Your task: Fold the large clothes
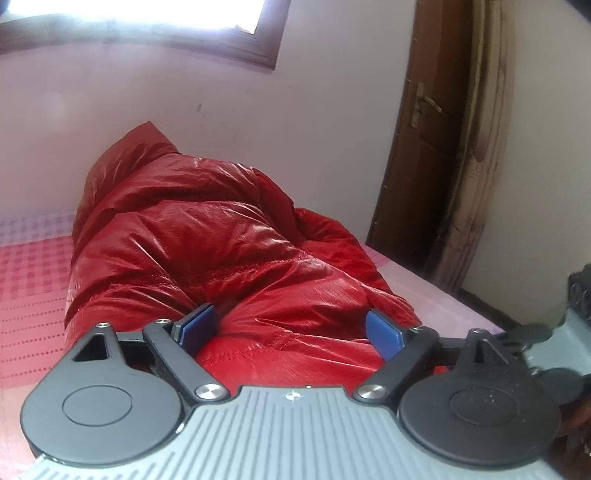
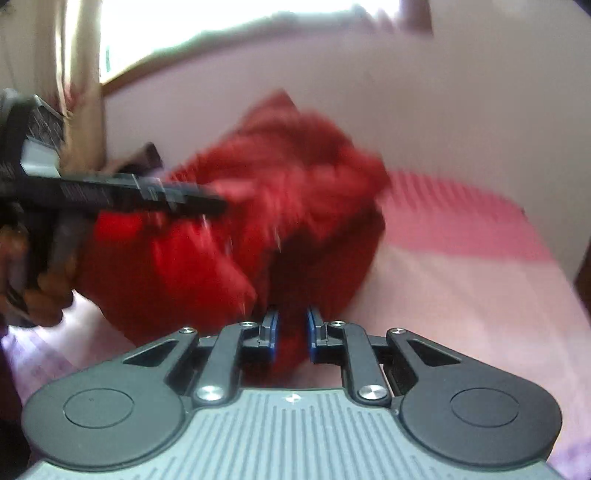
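A shiny red puffer jacket [image 1: 207, 240] lies bunched on the pink bed [image 1: 33, 288]. My left gripper [image 1: 291, 328] is open, its blue pads wide apart with the jacket's near edge bulging between them. In the right wrist view, which is motion-blurred, the red jacket [image 2: 258, 229] is heaped and partly lifted. My right gripper [image 2: 291, 325] is nearly closed on a fold of the jacket's red fabric between its blue pads. The left gripper [image 2: 122, 192] shows at the left of the right wrist view, over the jacket.
The bed sheet [image 2: 461, 288] is pink with a red checked band. A white wall with a window [image 1: 147, 22] is behind the bed. A brown wooden door [image 1: 424, 147] stands at the right, a curtain [image 2: 74, 74] at the left.
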